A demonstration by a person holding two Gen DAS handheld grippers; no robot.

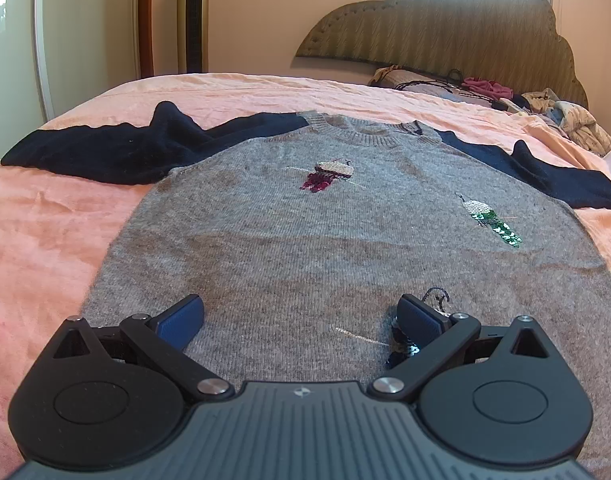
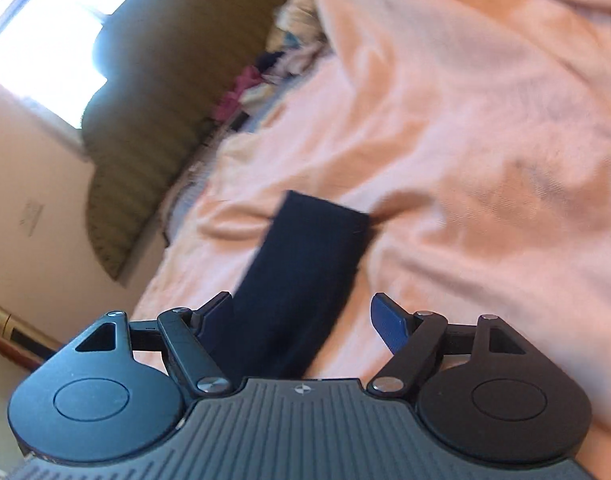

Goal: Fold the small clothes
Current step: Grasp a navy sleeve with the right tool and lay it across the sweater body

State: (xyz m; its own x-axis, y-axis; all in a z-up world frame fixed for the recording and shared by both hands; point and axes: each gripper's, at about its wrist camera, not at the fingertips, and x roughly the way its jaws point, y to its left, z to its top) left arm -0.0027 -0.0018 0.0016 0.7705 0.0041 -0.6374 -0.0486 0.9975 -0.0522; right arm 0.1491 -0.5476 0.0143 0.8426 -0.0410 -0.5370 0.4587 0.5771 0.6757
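Left wrist view: the sweater (image 1: 305,232) lies flat, front up, on the bed (image 1: 45,220), both navy sleeves spread out. The left gripper (image 1: 301,318) hovers low over the hem, jaws wide open and empty. A sequin patch (image 1: 405,346) sits right by one pad; closing here could snag it.

Right wrist view: blurred and tilted. The right gripper (image 2: 301,320) has its jaws parted around a sleeve (image 2: 301,280), not pinching it. The risk is a partial grab that lets the cuff slip out.
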